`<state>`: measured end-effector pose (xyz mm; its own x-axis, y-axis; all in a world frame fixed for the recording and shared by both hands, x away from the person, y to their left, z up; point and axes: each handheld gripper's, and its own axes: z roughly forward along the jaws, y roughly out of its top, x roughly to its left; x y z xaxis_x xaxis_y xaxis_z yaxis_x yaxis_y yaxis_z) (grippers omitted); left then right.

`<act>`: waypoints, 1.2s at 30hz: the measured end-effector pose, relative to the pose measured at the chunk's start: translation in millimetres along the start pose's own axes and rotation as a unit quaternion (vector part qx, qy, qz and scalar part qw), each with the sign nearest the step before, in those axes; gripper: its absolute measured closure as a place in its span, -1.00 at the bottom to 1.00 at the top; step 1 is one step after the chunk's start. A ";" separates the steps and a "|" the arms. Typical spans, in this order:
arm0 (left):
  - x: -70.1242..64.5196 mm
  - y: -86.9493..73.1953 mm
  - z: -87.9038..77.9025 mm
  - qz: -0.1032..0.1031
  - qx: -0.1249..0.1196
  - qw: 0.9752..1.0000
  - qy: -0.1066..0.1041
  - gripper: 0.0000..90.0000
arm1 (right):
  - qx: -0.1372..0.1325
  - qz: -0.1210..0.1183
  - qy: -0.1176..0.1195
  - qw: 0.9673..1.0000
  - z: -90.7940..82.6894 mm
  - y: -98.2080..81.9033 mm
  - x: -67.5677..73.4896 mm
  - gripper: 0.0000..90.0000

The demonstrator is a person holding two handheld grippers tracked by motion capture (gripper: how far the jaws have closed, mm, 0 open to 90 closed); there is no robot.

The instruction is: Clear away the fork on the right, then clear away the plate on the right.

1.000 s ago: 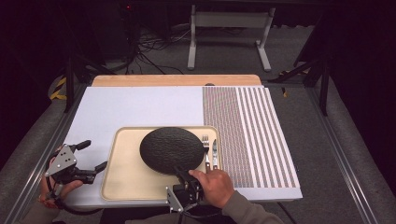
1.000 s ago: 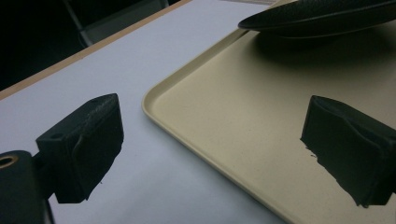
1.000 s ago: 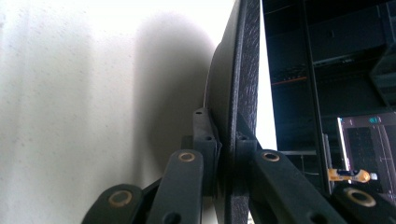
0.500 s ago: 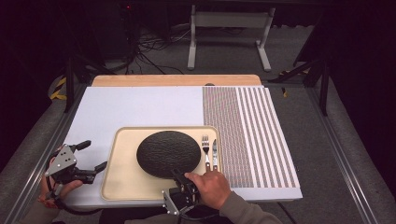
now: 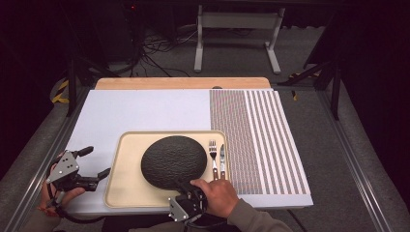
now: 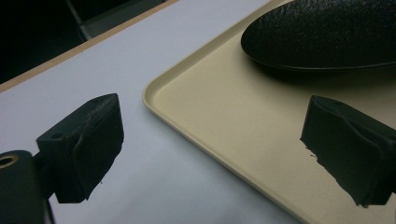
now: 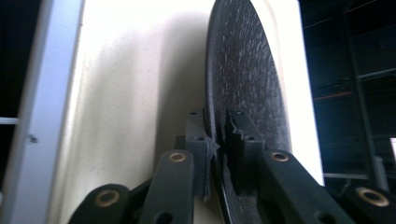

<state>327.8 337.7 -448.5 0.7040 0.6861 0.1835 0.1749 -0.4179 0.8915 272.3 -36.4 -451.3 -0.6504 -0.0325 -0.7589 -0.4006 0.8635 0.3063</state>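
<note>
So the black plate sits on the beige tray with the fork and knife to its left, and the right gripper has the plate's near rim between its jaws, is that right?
Not quite. The high view shows the fork and knife to the right of the black plate, not its left. The rest stands: the plate is on the beige tray, its near rim between the jaws of the right gripper.

We are seeing a beige plastic tray (image 5: 126,193) lying on the near part of the white tabletop (image 5: 145,111). A black textured round plate (image 5: 173,161) is sitting in the tray's middle, and a metal fork (image 5: 212,150) and a metal knife (image 5: 222,157) are lying side by side along the tray's right edge, the fork nearer the plate.

We are holding the left tongs (image 5: 94,162) just left of the tray, and the right tongs (image 5: 186,186) at the plate's near rim.
</note>
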 end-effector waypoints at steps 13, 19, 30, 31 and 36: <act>0.7 -0.6 1.1 0.000 0.005 1.000 -0.001 -0.86 | -0.028 0.068 0.090 0.993 3.4 -4.1 -1.2 0.52; 0.6 -0.8 1.1 -0.002 0.003 1.000 -0.002 -0.86 | -0.036 0.092 0.100 0.990 0.2 -6.7 -6.3 0.36; 0.0 -1.4 0.3 -0.001 0.009 1.000 -0.002 -0.86 | -0.073 0.131 0.098 0.984 -11.7 -11.8 -18.6 0.12; -0.4 -1.1 0.3 0.000 0.009 1.000 -0.002 -0.86 | -0.072 0.134 0.095 0.984 -12.5 -12.5 -19.4 0.09; -0.7 -0.4 1.2 0.002 0.008 1.000 -0.001 -0.86 | -0.077 0.164 0.075 0.981 -15.2 -20.0 -27.2 -0.03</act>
<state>328.1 336.7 -449.4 0.7055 0.6839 0.1860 0.1835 -0.4298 0.8841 288.2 -60.4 -428.1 -0.8430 0.1506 -0.5164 -0.2399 0.7540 0.6115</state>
